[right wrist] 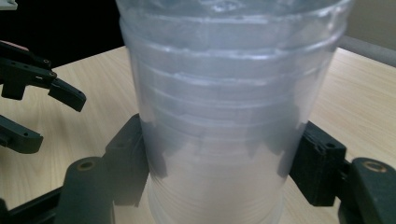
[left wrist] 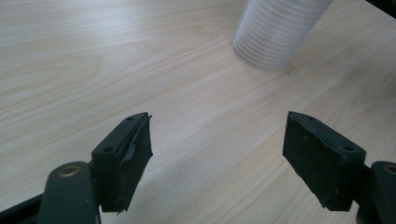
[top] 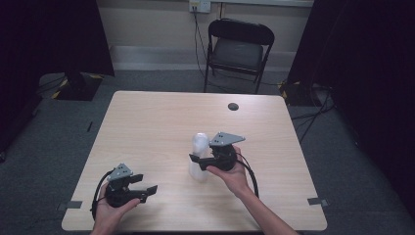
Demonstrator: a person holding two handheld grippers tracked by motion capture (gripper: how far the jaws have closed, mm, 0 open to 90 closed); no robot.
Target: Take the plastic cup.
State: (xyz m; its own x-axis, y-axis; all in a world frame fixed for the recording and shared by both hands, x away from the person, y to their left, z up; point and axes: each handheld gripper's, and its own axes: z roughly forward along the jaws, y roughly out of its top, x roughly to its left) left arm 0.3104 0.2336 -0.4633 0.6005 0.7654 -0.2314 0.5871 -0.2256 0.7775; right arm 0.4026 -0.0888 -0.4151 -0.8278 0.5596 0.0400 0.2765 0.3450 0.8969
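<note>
Between the right gripper's [right wrist: 217,172] closed jaws stands a light, slippery, crushable cup stack [right wrist: 224,116], held mid-height; left gripper [left wrist: 217,161] wide open, empty.

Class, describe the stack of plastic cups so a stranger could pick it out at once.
Start at the light wooden table. Right of its middle stands the stack of plastic cups, upright, with the right gripper closed around it. It is the one pale, see-through ribbed thing; everything else on the table is black gripper hardware.
</note>
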